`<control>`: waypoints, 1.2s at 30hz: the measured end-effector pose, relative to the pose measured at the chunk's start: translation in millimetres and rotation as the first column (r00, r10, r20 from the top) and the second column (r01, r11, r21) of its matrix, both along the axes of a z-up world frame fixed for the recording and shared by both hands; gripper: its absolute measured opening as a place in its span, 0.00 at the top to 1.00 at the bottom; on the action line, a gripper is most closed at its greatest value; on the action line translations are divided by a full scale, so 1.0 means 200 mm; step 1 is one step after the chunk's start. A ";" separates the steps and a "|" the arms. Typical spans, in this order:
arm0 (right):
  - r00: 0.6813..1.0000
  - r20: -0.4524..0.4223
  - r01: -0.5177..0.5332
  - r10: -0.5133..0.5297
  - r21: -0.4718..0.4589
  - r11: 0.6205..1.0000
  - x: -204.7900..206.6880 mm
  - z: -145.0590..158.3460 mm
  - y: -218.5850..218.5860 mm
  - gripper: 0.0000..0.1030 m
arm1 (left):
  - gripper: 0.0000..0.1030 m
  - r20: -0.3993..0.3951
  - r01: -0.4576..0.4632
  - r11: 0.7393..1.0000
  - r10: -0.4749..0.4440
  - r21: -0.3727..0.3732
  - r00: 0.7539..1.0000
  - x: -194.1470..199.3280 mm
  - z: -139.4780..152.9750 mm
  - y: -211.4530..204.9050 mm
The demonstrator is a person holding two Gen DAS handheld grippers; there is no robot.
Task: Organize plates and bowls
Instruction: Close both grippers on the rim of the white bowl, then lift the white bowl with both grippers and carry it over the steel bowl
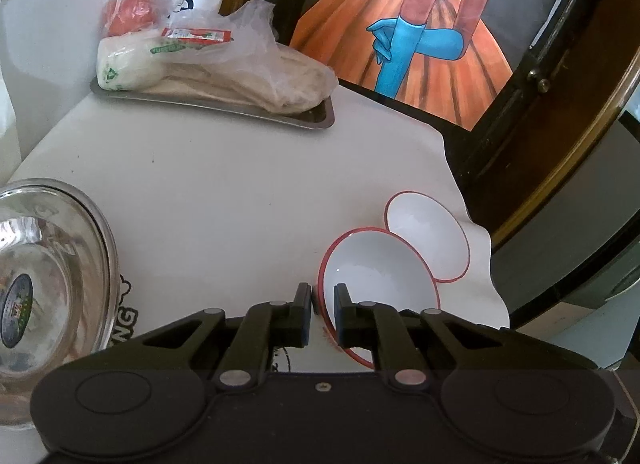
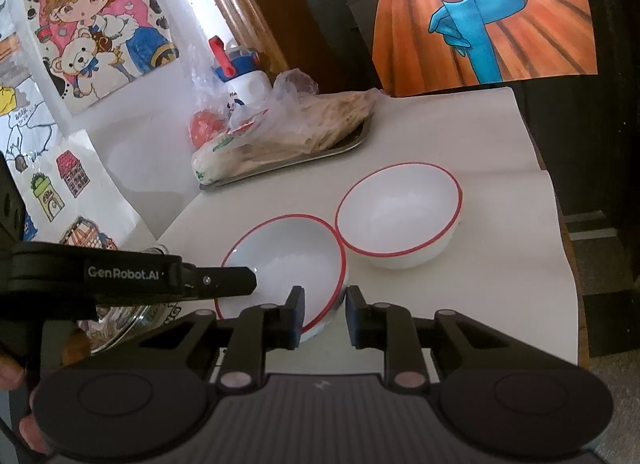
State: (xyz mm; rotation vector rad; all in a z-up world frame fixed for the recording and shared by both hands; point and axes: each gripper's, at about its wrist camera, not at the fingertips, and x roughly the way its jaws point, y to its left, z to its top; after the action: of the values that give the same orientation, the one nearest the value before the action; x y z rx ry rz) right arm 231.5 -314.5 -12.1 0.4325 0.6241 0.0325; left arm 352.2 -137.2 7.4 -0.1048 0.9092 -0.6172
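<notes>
the left claw (image 1: 323, 306) is pinched shut on the near-left rim of the nearer red-rimmed bowl (image 1: 376, 268), one finger outside the wall and one inside the basin, so this bowl sits just ahead and to the right of that claw and looks tipped up on the held side. the right claw (image 2: 323, 314) straddles the opposite, near-right rim of the same bowl (image 2: 288, 260): its left finger sits inside against the wall, its right finger stands clear outside with a visible gap, so this claw reads as not yet clamped, only narrowing around the rim. the second red-rimmed bowl (image 2: 400, 215) stands upright on the desk (image 2: 500, 264), ahead and to the right of the right claw, its rim touching or nearly touching the tipped bowl. judging from this, the coming move turns on carrying the held bowl forward and right into that second one, and the right claw is the nearer to it. left of the left claw a steel bowl (image 1: 48, 284) carries a round sticker too blurred to read; beside it the desk cover shows the letters "ng". the left claw's arm reads "genrobot.ai" in the right wrist view, and a poster (image 2: 96, 19) far left ahead reads "mornin".
</notes>
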 end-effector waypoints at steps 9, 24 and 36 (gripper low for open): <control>1.000 0.030 -0.001 0.001 0.020 1.000 -0.05 0.06 -0.01 0.78 | 0.89 0.022 -0.015 1.000 0.015 -0.020 1.000 -0.06 0.06 0.03; 0.994 0.105 -0.034 0.036 -0.016 0.999 -0.32 0.27 0.10 0.78 | 0.89 0.097 -0.025 0.999 0.029 -0.045 0.995 -0.35 0.26 0.14; 0.989 0.094 -0.110 0.115 -0.058 0.992 -0.56 0.32 0.28 0.78 | 0.89 0.103 -0.063 0.997 0.069 -0.052 0.992 -0.67 0.28 0.35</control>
State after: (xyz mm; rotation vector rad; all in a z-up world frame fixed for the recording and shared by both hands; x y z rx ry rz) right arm 119.2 -257.5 52.7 0.3424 0.5516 0.1437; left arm 217.2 -68.2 63.0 -0.1448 0.7868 -0.5783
